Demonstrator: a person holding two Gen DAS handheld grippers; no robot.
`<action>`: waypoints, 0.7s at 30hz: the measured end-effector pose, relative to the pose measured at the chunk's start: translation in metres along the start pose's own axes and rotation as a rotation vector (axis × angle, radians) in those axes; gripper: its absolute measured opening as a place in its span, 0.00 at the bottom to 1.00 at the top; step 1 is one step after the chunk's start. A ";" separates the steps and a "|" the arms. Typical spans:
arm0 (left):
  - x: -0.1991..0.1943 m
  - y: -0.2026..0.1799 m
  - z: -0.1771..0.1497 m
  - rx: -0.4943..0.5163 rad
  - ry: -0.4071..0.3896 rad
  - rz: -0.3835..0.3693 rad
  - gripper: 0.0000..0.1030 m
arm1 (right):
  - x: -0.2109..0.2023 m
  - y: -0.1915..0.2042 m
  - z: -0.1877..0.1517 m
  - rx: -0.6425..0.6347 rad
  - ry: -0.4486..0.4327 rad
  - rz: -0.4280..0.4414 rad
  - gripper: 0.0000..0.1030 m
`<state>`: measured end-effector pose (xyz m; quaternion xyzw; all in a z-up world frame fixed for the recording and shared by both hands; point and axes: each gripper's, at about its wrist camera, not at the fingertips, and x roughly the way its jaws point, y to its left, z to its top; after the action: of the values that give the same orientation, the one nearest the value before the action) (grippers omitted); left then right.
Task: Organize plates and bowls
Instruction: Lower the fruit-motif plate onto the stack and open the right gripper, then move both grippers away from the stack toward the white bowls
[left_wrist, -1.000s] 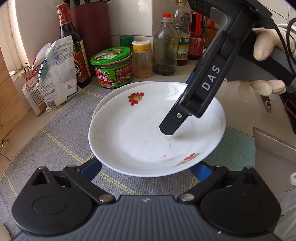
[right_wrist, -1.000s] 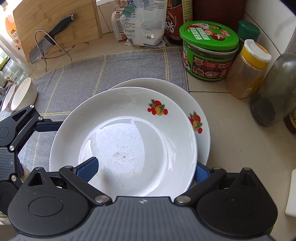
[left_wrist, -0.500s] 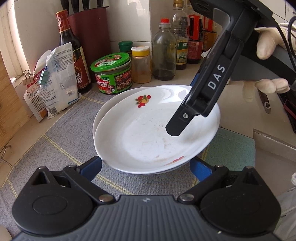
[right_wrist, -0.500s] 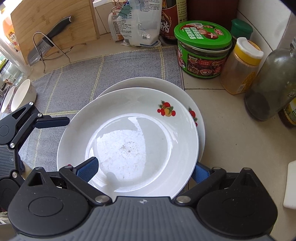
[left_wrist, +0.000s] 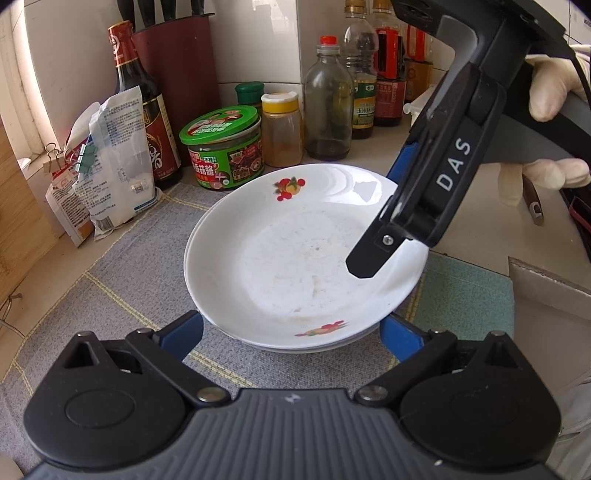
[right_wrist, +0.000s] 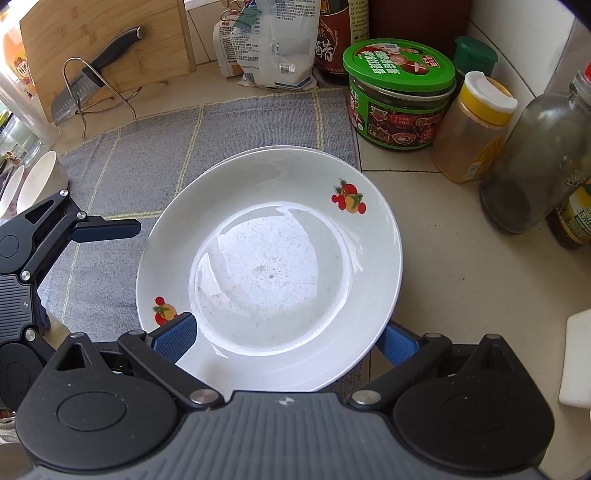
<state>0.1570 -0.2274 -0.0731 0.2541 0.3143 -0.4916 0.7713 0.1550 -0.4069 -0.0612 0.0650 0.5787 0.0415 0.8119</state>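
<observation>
Top plate (right_wrist: 269, 254) sits nested on a second plate (right_wrist: 295, 148), of which only a thin rim sliver shows at the far edge and, in the left view, at the near edge (left_wrist: 314, 349); the stack rests on the grey mat (right_wrist: 155, 147), its right side overhanging onto the bench (right_wrist: 461, 288); how much of the lower plate is on the mat is hidden.

Right gripper (right_wrist: 286, 338) fingers are spread wide, one blue pad (right_wrist: 173, 334) over the top plate's near-left rim, the other pad (right_wrist: 395, 345) mostly hidden under the plate's near-right edge; whether either pad touches the plate cannot be told; in the left view one black finger (left_wrist: 373, 254) hangs over the plate's right side, the other largely hidden behind it; a gloved hand (left_wrist: 546, 122) on the handle is cut off at the frame edge.

Left gripper (left_wrist: 291, 330) fingers apart, just short of the plate's near rim, tips partly hidden below it.

Green-lid jar (right_wrist: 399, 92) stands just beyond the plate, yellow-cap jar (right_wrist: 476, 129) to the jar's right; two bowls (right_wrist: 33, 181) far left of the plate, cut off and blurred.
</observation>
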 end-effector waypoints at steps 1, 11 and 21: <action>0.000 0.000 0.000 0.002 -0.001 0.003 0.98 | 0.000 0.000 -0.001 -0.003 0.000 -0.002 1.00; -0.015 0.003 0.001 -0.021 -0.047 0.046 0.98 | -0.010 0.009 -0.005 -0.064 -0.092 -0.073 1.00; -0.033 0.000 0.001 -0.053 -0.095 0.107 0.99 | -0.032 0.028 -0.008 -0.164 -0.279 -0.147 1.00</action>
<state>0.1470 -0.2082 -0.0477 0.2262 0.2763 -0.4528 0.8170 0.1371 -0.3832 -0.0294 -0.0391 0.4584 0.0197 0.8877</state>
